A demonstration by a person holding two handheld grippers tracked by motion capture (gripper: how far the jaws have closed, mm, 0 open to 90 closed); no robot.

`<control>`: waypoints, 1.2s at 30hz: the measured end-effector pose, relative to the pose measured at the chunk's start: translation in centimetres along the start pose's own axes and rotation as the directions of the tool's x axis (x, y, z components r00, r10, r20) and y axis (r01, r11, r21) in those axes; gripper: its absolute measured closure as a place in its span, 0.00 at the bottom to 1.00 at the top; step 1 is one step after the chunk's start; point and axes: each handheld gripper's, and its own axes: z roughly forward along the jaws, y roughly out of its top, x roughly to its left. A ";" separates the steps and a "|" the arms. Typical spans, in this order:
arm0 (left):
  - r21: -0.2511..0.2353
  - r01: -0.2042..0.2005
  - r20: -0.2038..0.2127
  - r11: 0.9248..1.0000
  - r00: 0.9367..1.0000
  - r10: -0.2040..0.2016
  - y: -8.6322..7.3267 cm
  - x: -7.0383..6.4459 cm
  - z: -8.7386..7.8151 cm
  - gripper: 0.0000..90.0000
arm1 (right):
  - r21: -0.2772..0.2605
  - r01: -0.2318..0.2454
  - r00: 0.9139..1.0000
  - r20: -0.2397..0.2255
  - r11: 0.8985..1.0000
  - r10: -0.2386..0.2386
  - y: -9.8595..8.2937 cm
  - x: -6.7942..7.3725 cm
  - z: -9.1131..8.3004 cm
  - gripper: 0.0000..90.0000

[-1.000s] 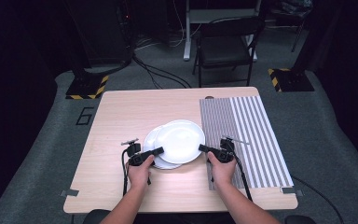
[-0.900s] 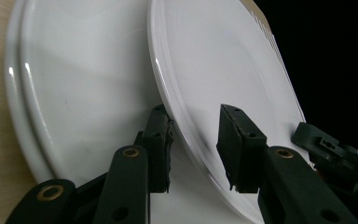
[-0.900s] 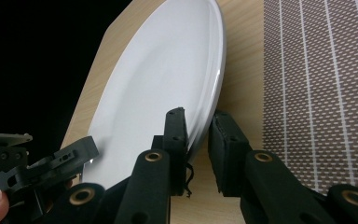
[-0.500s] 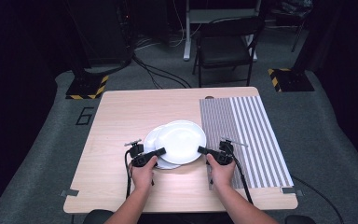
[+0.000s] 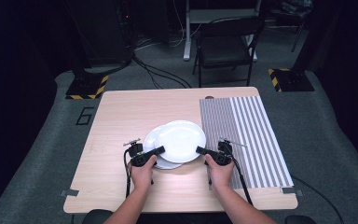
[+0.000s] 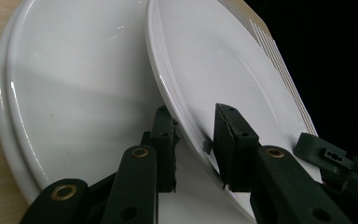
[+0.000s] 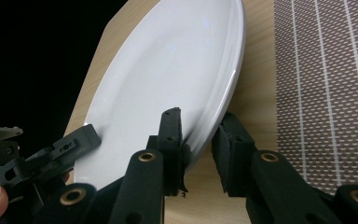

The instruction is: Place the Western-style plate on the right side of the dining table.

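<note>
A white upper plate (image 5: 182, 139) lies tilted over a lower white plate (image 5: 152, 138) on the wooden table (image 5: 121, 116). My left gripper (image 5: 161, 150) is shut on the upper plate's left rim. In the left gripper view its jaws (image 6: 193, 112) straddle that rim (image 6: 223, 60), with the lower plate (image 6: 74, 84) behind. My right gripper (image 5: 199, 150) is shut on the opposite rim. In the right gripper view its jaws (image 7: 198, 116) clamp the plate (image 7: 168, 79), one jaw above the rim and one below.
A grey striped placemat (image 5: 247, 130) covers the table's right part, right beside the right gripper (image 7: 326, 84). A black folding chair (image 5: 226, 46) stands beyond the far edge, with cables on the floor. Bare wood lies left of and behind the plates.
The left gripper has edged right, closer in on the plate's rim. The right gripper and the upper plate have hardly shifted.
</note>
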 end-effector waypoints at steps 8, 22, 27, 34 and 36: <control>-0.026 -0.029 0.006 0.999 1.000 0.029 0.1 -0.3 -0.4 0.76 | -0.030 0.064 0.998 -0.008 0.997 -0.064 0.0 0.7 -0.4 0.81; -0.040 -0.091 0.006 0.995 0.996 0.091 0.1 -1.1 -0.7 0.74 | -0.036 0.123 0.992 -0.003 0.992 -0.123 0.2 0.9 -1.0 0.78; -0.044 -0.099 0.020 0.994 0.995 0.100 0.2 -1.5 -0.8 0.74 | -0.042 0.141 0.990 -0.008 0.989 -0.141 0.6 1.1 -1.4 0.78; -0.037 -0.105 0.015 0.994 0.994 0.106 0.4 -1.8 -0.6 0.74 | -0.042 0.157 0.988 -0.007 0.987 -0.157 0.9 1.2 -1.6 0.78; -0.038 -0.111 0.014 0.993 0.994 0.111 0.4 -1.9 -0.7 0.74 | -0.042 0.154 0.988 -0.008 0.987 -0.155 0.9 1.2 -1.6 0.78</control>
